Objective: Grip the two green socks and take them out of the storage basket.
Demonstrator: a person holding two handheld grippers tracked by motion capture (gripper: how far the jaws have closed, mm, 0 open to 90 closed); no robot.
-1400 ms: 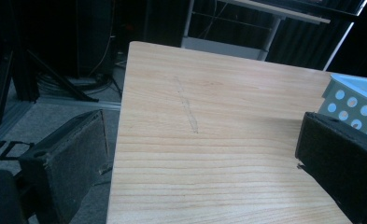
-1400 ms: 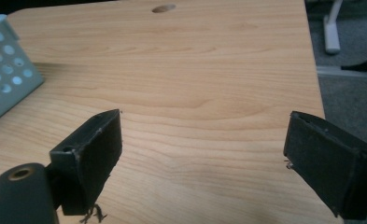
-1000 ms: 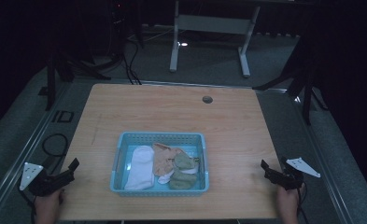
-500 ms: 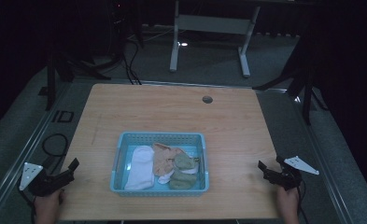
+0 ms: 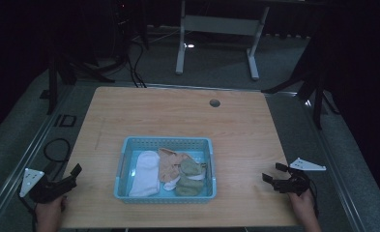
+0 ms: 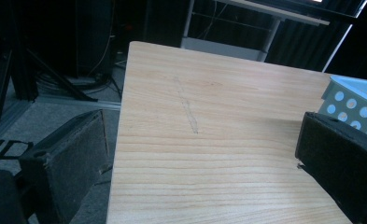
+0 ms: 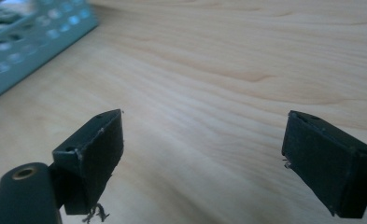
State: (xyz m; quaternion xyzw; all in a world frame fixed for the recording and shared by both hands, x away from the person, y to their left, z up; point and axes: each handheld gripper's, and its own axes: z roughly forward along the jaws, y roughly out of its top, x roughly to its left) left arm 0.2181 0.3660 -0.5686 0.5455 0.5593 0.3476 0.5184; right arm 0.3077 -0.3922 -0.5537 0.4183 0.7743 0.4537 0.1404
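1. Socks and small cloths lie heaped in the blue basket (image 5: 124, 164), which sits near the front edge of the bench (image 5: 178, 116): a white sock (image 5: 145, 173) at its left, a peach cloth (image 5: 170, 162) in the middle, olive pieces (image 5: 190, 175) at its right.
2. The left tongs (image 5: 74, 173) hover off the bench's left front corner, well apart from the basket; in the left gripper view the jaws stand spread with nothing between them, the basket wall (image 6: 349, 100) just past the right jaw.
3. The right tongs (image 5: 270, 176) are over the bench's right front part, also spread and empty (image 7: 202, 140), the basket's perforated side (image 7: 27, 42) off to their left.
4. Risks, as I judge them: the pieces overlap, so a pinch at the peach cloth may drag an olive piece up with it. A jaw coming in low could catch the basket rim and shove or tip the light basket toward the bench edge. A shallow pinch on soft fabric may slip free on the lift.
5. Against half a second ago, the right tongs have shifted slightly inward toward the basket; the left tongs, basket and contents look unchanged.
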